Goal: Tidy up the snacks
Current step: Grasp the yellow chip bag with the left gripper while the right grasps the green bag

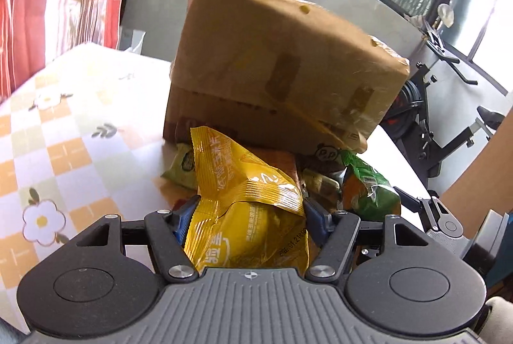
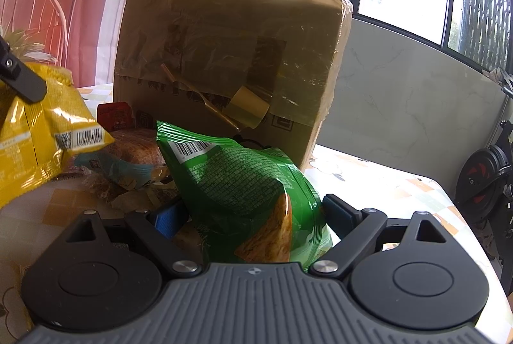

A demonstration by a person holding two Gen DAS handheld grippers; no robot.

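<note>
Yellow snack bag (image 1: pixel 247 215) pinched between left fingers (image 1: pixel 184 215); green bag (image 2: pixel 243 193) (right fingers (image 2: pixel 168 220)) likewise gripped

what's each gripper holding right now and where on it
Left gripper pinches the yellow snack bag across its crimped middle. Right gripper clamps the green chip bag across its lower body.

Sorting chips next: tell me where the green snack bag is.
The crinkly green foil snack bag sits between the right tool fingers, in front of the taped brown cardboard box, right of the yellow bag.
</note>
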